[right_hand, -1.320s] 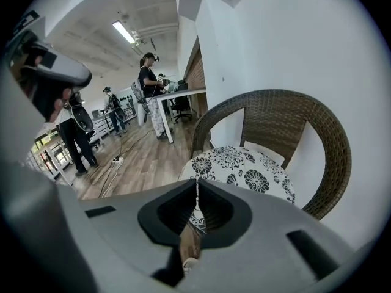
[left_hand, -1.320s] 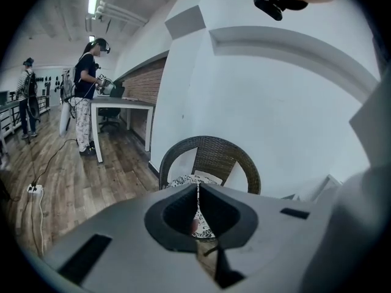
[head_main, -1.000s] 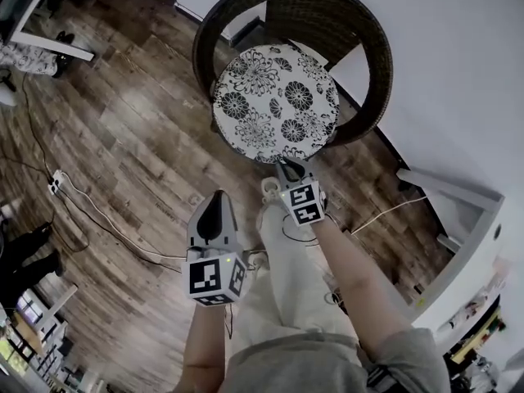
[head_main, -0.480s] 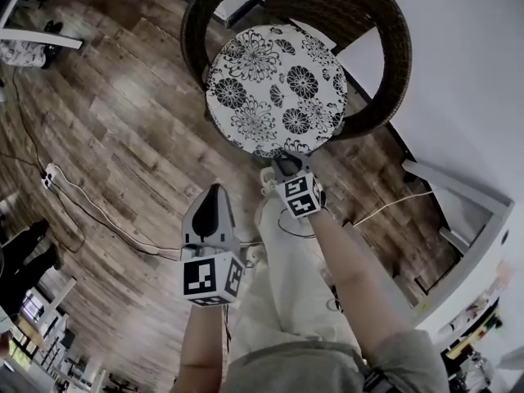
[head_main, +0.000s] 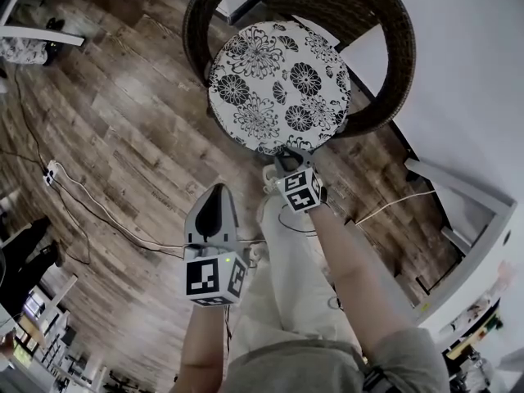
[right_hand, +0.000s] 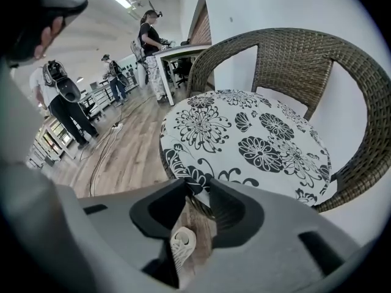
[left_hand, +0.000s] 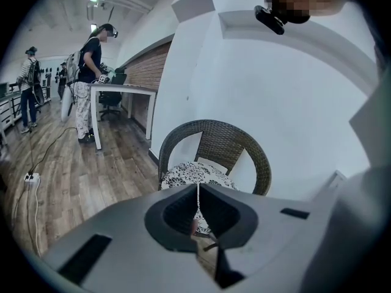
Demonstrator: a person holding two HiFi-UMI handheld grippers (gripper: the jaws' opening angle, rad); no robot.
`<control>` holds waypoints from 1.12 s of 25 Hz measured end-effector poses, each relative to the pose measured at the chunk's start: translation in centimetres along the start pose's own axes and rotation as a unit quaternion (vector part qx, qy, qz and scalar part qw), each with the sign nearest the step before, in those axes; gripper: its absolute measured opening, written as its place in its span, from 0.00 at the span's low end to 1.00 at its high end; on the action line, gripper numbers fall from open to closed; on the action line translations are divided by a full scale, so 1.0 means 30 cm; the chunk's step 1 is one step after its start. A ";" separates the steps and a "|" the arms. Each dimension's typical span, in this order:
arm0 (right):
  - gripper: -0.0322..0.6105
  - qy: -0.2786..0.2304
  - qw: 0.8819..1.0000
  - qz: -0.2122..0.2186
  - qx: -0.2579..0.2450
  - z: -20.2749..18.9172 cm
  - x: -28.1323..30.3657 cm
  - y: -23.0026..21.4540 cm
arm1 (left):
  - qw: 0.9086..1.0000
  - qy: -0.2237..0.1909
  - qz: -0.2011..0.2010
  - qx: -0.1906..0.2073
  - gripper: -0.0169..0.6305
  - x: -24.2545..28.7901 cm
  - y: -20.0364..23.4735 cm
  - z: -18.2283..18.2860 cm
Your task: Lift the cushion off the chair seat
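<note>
The round cushion (head_main: 278,84), white with black flowers, lies on the seat of a dark wicker chair (head_main: 385,64). My right gripper (head_main: 288,155) is at the cushion's near rim. In the right gripper view its jaws (right_hand: 197,188) stand open, with the cushion's (right_hand: 244,136) front edge just at the tips and the pads not pressing on it. My left gripper (head_main: 214,193) hangs lower left over the wood floor, well short of the chair. In the left gripper view its jaws (left_hand: 197,191) meet in a thin line, shut and empty, with the cushion (left_hand: 195,173) beyond them.
The chair stands against a white wall (head_main: 458,72). A power strip (head_main: 51,174) with cables lies on the floor at left, and a white cable (head_main: 385,207) at right. A white frame (head_main: 458,195) stands at right. People stand at a desk (left_hand: 116,90) far off.
The right gripper has come down and forward to the cushion's near rim. The left gripper has sunk a little and stays over the floor.
</note>
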State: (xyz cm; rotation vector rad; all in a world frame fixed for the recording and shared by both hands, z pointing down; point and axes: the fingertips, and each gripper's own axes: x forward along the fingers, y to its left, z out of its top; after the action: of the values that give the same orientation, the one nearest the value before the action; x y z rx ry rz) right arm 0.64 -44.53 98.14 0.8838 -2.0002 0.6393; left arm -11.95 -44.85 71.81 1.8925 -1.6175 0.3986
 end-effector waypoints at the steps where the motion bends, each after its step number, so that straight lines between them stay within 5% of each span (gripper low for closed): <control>1: 0.23 0.004 1.000 -0.002 -0.003 0.000 -0.001 -0.001 | 1.000 -0.001 0.000 0.001 0.04 -0.004 -0.001 0.003; 7: 0.07 0.024 0.999 -0.021 -0.025 0.007 -0.023 0.001 | 1.000 -0.001 0.005 0.001 0.04 -0.049 -0.014 0.055; 28: 0.06 -0.048 0.997 -0.053 -0.040 0.232 -0.493 0.161 | 0.997 -0.076 -0.014 0.014 0.04 -0.451 -0.085 0.235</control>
State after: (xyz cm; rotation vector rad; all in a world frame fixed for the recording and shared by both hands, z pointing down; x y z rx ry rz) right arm -0.56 -41.25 81.44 0.9805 -2.0349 0.4624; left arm -13.43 -38.49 57.79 2.0059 -1.6873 0.2722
